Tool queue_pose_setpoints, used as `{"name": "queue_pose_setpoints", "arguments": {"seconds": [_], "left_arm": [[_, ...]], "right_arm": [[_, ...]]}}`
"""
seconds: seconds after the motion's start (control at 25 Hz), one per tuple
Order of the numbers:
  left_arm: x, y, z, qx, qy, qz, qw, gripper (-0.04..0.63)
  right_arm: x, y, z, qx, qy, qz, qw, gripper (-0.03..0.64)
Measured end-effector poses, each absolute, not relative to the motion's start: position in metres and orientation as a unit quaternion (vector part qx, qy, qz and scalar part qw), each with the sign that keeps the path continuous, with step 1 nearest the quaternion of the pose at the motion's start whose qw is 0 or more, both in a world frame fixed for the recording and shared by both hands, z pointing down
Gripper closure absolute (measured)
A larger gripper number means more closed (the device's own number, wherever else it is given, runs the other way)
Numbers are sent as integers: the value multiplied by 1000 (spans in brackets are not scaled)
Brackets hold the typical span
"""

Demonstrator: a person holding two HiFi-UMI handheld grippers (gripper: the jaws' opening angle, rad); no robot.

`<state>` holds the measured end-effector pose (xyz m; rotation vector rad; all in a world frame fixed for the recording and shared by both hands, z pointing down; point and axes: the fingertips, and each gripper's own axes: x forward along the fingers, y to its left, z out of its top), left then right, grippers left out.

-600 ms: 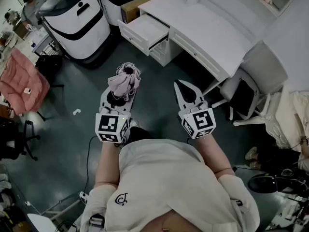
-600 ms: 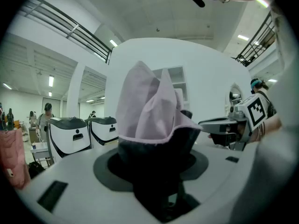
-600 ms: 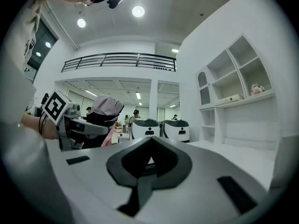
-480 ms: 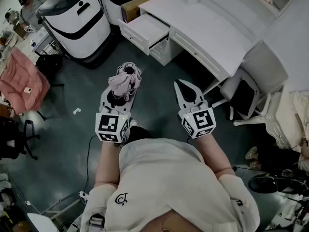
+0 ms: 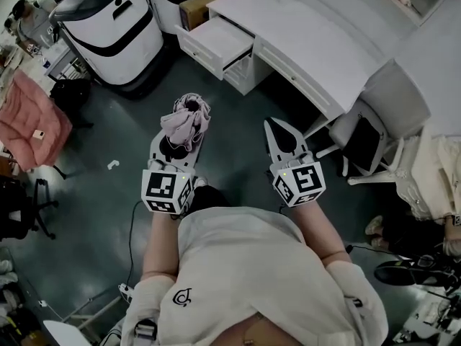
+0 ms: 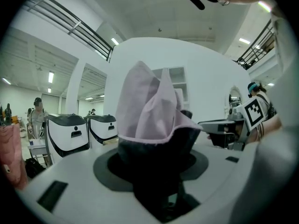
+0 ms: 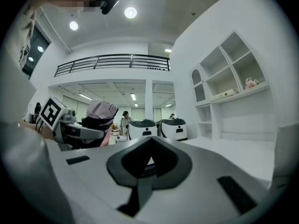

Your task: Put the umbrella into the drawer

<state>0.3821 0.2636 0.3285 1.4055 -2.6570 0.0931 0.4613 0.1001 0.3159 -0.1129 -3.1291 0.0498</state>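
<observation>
A folded umbrella (image 5: 186,120) of pale pink cloth with a dark lining stands out of my left gripper (image 5: 178,141), which is shut on its dark lower part. In the left gripper view the umbrella (image 6: 152,111) fills the middle, rising from between the jaws of that gripper (image 6: 156,164). My right gripper (image 5: 276,127) hangs beside it at the right with its jaws shut and nothing between them; the right gripper view shows that gripper (image 7: 149,146) closed to a point. The white drawer (image 5: 216,43) stands pulled open ahead, left of the desk, beyond both grippers.
A white desk (image 5: 317,49) runs from the drawer to the right, with a grey chair (image 5: 378,117) at its near end. Two white machines (image 5: 108,27) stand at the back left. A pink cloth (image 5: 32,121) and a black stool (image 5: 21,207) are at the left on the dark floor.
</observation>
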Motion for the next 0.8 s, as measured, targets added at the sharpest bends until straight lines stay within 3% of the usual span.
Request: {"name": "queue_pose_setpoints", "arguments": {"seconds": [0.8], "left_arm": [[184, 327, 341, 486, -869, 33, 92, 360]], "right_arm": [[265, 167, 335, -25, -998, -2, 56, 611]]}}
